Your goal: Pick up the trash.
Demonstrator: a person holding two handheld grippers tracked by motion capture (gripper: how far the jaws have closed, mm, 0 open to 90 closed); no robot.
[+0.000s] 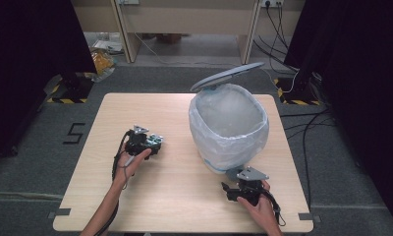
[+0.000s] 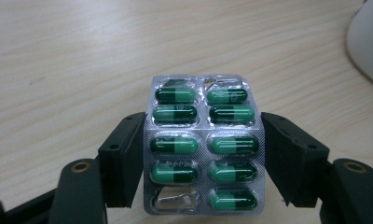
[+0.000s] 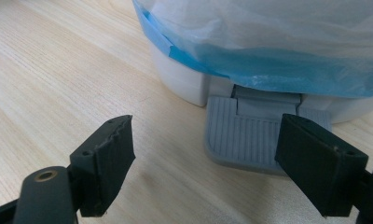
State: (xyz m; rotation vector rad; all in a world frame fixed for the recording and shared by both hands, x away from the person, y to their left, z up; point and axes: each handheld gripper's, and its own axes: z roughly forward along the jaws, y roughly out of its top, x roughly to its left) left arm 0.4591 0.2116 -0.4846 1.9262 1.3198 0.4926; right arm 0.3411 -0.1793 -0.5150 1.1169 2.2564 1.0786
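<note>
The desk (image 1: pixel 175 196) has a pale wood-grain top, smooth and matt, most likely laminate, though the pictures leave that uncertain. The blister pack (image 2: pixel 203 144) held in the left claw (image 2: pixel 203 158) is shiny silver foil under clear glossy plastic bubbles, its capsules (image 2: pixel 233 145) smooth and glossy green; one bubble is torn and crumpled. Both claws have matt black plastic jaws, and those of the right claw (image 3: pixel 203 168) show a slightly ridged inner face. The bin (image 1: pixel 229 128) is smooth white plastic with a faint sheen, lined with a thin, wrinkled, translucent plastic bag (image 3: pixel 278 37). Its pedal (image 3: pixel 245 135) is matt grey ribbed plastic, and the lid (image 1: pixel 228 75) is smooth grey.
</note>
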